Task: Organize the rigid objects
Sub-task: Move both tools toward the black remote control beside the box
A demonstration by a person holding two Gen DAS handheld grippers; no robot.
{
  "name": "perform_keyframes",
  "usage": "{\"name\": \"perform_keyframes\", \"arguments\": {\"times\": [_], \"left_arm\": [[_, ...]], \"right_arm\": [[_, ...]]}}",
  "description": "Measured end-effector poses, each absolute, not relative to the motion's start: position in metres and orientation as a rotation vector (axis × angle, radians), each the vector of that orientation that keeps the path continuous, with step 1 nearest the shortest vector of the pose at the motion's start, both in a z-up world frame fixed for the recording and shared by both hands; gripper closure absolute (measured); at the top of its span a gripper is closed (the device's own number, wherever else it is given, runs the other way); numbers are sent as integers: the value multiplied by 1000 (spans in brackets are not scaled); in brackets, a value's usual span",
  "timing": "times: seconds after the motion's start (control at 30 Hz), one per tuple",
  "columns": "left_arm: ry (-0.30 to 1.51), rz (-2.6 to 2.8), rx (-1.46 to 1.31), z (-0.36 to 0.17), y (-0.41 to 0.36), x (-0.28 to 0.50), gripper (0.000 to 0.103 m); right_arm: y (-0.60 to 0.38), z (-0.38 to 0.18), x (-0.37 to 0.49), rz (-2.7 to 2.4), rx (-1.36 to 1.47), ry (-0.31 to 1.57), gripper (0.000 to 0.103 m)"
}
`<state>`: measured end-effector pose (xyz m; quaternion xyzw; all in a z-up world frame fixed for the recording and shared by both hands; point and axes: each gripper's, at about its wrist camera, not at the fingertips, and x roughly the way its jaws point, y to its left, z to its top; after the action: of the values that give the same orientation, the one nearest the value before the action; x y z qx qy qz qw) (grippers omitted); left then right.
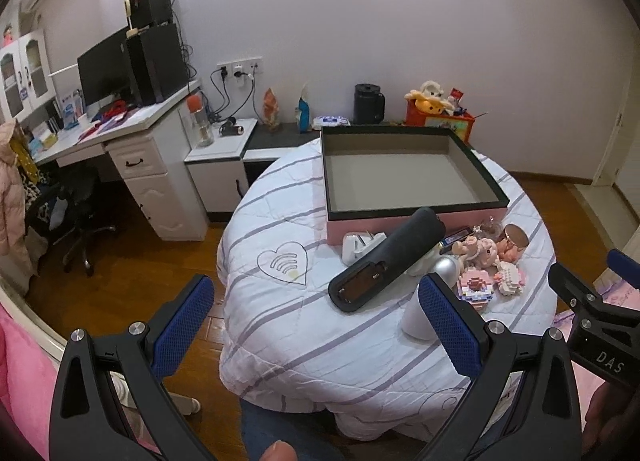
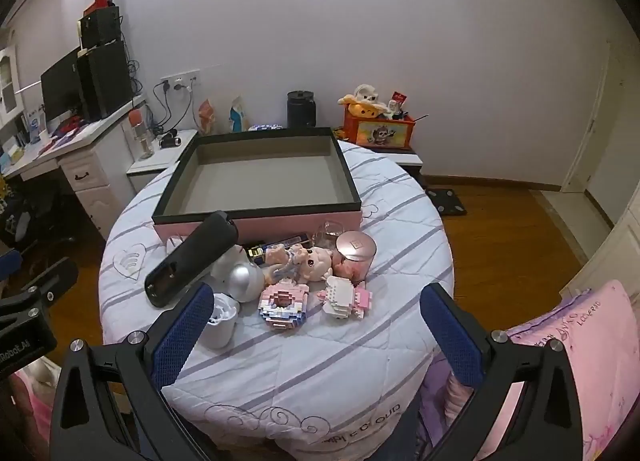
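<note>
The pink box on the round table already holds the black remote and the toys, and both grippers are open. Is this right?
Not quite. The pink box is empty in the right wrist view; the black remote and toys lie on the table before it. Both grippers are open.

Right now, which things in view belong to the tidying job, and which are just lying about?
Job:
- empty pink box with dark rim
- long black device
- pink-and-white brick model
- small pale doll
- round pink-lidded jar
- open left gripper, open right gripper

Lying about:
- black monitor
- black kettle
- orange toy box
</note>
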<state>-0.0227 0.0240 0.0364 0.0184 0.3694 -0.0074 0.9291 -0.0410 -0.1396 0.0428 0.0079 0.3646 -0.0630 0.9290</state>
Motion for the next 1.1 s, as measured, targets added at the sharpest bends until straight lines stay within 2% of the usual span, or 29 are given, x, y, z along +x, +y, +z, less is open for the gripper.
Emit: {"name": "perform_keyframes", "arguments": {"times": [0.4, 0.83, 1.1], "left_arm": [[733, 43, -1, 38, 15, -29, 0], [782, 146, 26, 24, -28, -31, 0], [800, 158, 21, 20, -28, -31, 0]], "right_arm": [[-137, 50, -43, -73, -11, 738, 0], [-178, 28, -29, 44, 28, 782, 0], [-182, 20, -22, 63, 41, 800, 0]]}}
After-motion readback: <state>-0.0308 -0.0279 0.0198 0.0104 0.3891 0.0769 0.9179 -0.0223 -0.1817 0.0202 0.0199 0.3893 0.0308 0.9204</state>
